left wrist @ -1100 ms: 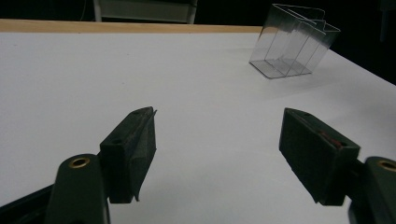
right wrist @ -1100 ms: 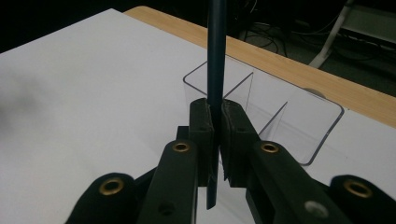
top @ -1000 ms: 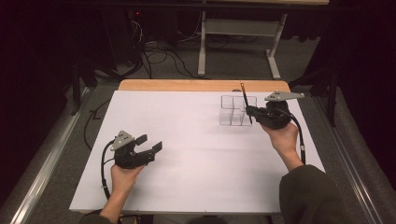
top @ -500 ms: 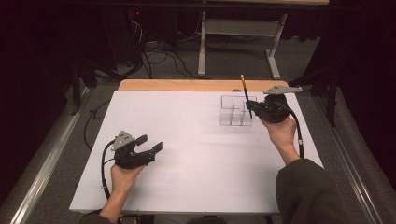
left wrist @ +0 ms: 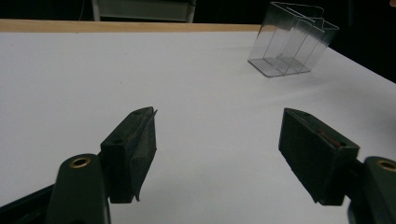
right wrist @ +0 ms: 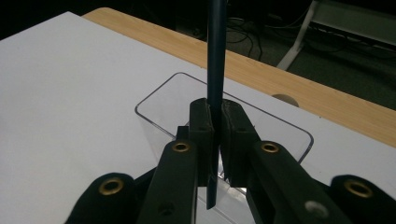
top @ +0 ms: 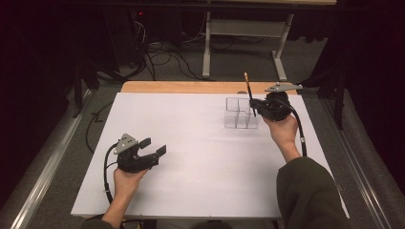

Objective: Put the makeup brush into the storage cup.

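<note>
My right gripper (right wrist: 214, 140) is clamped on the pencil (right wrist: 215, 56), held upright just over the clear organizer (top: 241, 114) at the table's (top: 191, 191) far right; I judge the pencil light, stiff and slick, so the low grip near its bottom end may let it pivot; the organizer looks thin and easily nudged; my left gripper (left wrist: 215, 154) rests with jaws apart and empty

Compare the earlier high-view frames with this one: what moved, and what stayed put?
The right claw, shut on the pencil, drifted slightly up the frame toward the table's far edge, beside the clear organizer. Nothing was taken hold of or let go. The left claw stayed open and in place, and the organizer kept its spot on the white table.
</note>
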A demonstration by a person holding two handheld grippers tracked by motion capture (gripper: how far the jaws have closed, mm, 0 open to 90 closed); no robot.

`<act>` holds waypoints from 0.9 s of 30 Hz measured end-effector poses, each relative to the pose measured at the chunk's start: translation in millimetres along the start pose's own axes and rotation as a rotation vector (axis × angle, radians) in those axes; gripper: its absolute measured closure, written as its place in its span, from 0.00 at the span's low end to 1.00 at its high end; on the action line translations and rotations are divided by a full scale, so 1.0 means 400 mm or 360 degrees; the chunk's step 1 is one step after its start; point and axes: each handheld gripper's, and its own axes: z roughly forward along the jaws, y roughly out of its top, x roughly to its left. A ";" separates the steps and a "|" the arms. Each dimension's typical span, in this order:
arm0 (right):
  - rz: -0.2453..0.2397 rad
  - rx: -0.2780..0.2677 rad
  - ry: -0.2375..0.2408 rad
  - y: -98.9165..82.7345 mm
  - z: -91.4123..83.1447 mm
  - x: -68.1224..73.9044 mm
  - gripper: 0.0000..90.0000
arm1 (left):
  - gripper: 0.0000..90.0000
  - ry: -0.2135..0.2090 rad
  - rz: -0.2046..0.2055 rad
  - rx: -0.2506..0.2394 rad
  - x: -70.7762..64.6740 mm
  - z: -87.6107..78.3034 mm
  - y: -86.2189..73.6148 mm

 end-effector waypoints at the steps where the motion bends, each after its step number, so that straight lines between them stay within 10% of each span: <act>1: 0.0007 0.0004 -0.0009 0.001 0.003 0.000 0.95 | 0.31 0.0000 -0.0001 0.0001 0.000 0.000 0.000; 27: 0.0066 0.0044 -0.0113 0.013 0.061 -0.032 0.95 | 0.31 0.0000 0.0004 0.0014 0.000 0.003 0.000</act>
